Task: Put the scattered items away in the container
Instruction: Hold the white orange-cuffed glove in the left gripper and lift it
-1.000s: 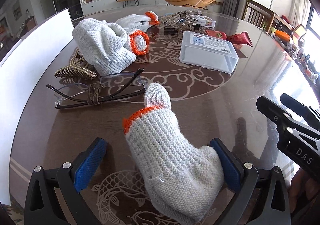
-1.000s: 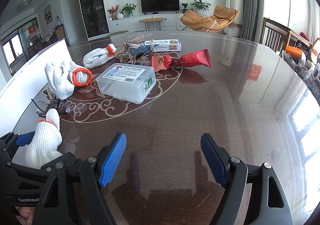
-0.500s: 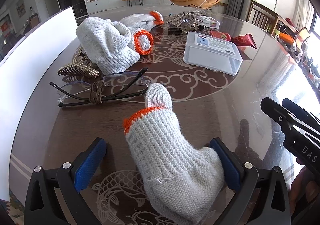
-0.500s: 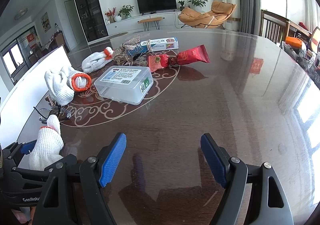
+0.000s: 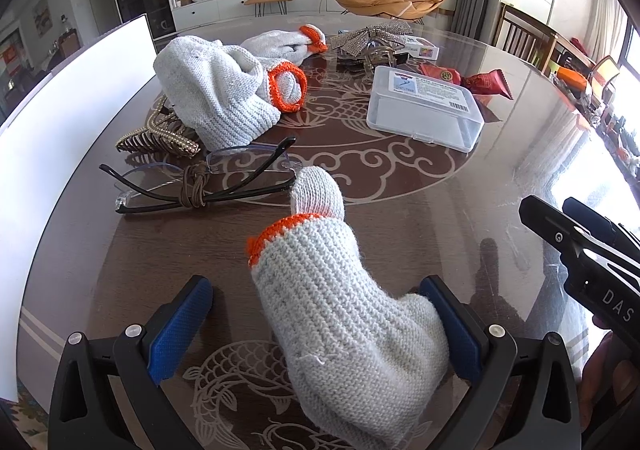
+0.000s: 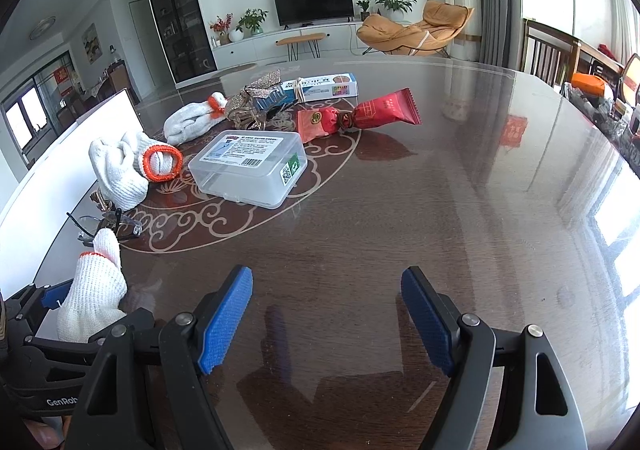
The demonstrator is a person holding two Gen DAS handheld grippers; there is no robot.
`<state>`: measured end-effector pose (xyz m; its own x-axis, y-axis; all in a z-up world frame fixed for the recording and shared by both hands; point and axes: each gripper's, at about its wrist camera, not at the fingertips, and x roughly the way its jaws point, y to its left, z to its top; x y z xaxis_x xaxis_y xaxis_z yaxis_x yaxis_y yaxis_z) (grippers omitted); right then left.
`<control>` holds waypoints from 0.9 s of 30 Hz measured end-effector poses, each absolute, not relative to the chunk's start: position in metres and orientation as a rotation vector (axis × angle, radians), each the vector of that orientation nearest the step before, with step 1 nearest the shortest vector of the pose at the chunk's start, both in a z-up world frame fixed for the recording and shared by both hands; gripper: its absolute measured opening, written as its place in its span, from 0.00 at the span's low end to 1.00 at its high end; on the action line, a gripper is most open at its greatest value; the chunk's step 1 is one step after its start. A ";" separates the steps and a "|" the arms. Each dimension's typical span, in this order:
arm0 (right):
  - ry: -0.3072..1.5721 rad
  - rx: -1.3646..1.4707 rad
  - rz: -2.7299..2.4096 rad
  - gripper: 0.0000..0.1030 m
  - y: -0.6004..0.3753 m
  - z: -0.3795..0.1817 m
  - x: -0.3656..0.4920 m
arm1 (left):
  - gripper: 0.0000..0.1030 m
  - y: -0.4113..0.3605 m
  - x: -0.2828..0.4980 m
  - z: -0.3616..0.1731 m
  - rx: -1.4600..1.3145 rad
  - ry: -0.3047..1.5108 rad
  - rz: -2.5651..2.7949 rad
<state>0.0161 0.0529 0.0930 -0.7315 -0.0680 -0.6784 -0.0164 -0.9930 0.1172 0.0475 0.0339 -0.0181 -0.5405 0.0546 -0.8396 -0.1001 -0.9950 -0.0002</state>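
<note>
A white knit glove with an orange cuff (image 5: pixel 344 310) lies on the dark round table between the blue pads of my left gripper (image 5: pixel 316 326). It touches the right pad only; the left pad stands clear, so this gripper is open. My right gripper (image 6: pixel 326 318) hangs open over bare table with nothing between its fingers. The same glove (image 6: pixel 94 290) shows at the lower left of the right wrist view. A white container wall (image 5: pixel 60 130) runs along the table's left edge.
Beyond the glove lie folded glasses with a brown hair tie (image 5: pixel 200 182), a gold hair claw (image 5: pixel 156 138), two more gloves (image 5: pixel 216 98), a clear plastic box (image 5: pixel 424 110), red snack packets (image 6: pixel 356 116), a blue-and-white carton (image 6: pixel 320 88) and a glittery bow (image 6: pixel 256 94).
</note>
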 end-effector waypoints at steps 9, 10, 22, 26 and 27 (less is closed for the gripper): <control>-0.169 1.155 -2.892 0.76 0.053 0.091 0.015 | 1.00 0.033 0.048 -0.017 -1.451 0.074 2.685; -0.169 1.156 -2.893 0.76 0.053 0.091 0.015 | 1.00 0.033 0.048 -0.017 -1.448 0.074 2.687; -0.170 1.147 -2.898 0.76 0.052 0.091 0.014 | 1.00 0.034 0.048 -0.018 -1.430 0.074 2.697; -0.170 1.148 -2.897 0.76 0.052 0.091 0.014 | 1.00 0.034 0.048 -0.018 -1.429 0.074 2.698; -0.170 1.148 -2.897 0.76 0.052 0.091 0.014 | 1.00 0.034 0.048 -0.018 -1.429 0.074 2.698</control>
